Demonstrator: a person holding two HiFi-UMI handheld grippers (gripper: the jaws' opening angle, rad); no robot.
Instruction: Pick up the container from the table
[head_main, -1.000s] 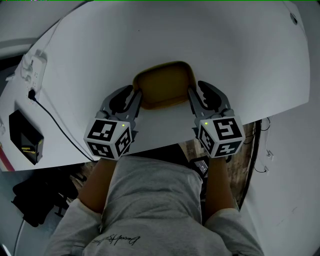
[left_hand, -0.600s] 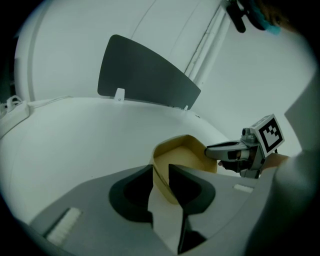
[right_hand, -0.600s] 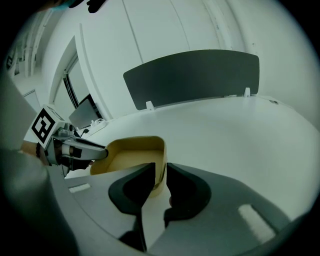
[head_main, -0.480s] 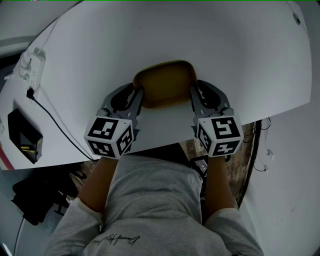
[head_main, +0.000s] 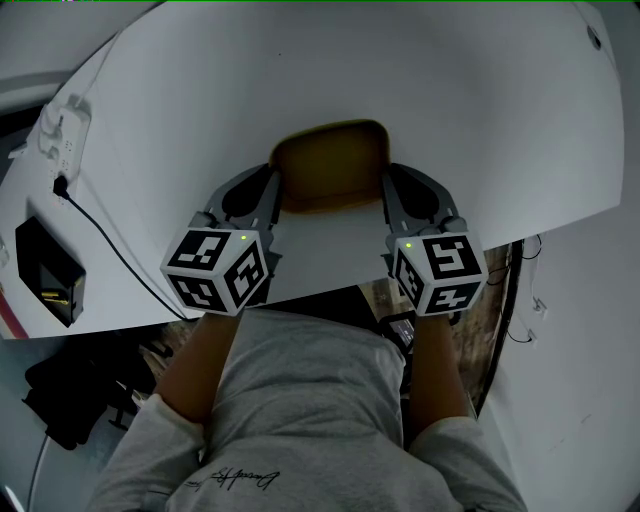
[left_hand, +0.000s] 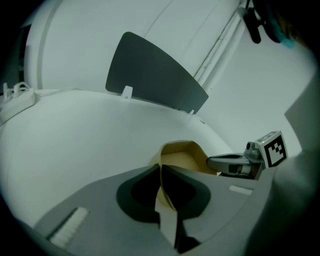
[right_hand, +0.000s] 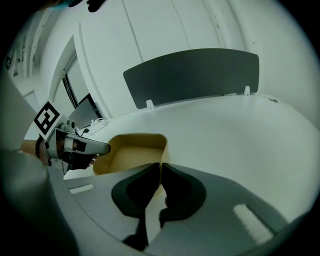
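A tan, shallow rectangular container (head_main: 330, 165) sits on the white table (head_main: 480, 110), between my two grippers. My left gripper (head_main: 276, 193) is shut on its left wall, which shows pinched between the pads in the left gripper view (left_hand: 160, 172). My right gripper (head_main: 386, 193) has just been closing, and its pads now pinch the right wall (right_hand: 161, 169). Each gripper view shows the container's inside (left_hand: 182, 159) (right_hand: 131, 150) and the other gripper at the far wall: the right gripper (left_hand: 231, 164) and the left gripper (right_hand: 86, 146).
The table's near edge runs just under both marker cubes. A white power adapter (head_main: 66, 130), a black cable (head_main: 110, 240) and a black box (head_main: 48, 275) lie at the left. A dark panel (right_hand: 195, 75) stands at the table's far edge.
The right gripper's jaws have narrowed onto the container's right wall. The left marker cube has rolled a little to the left. The container's near edge has shifted slightly farther from me.
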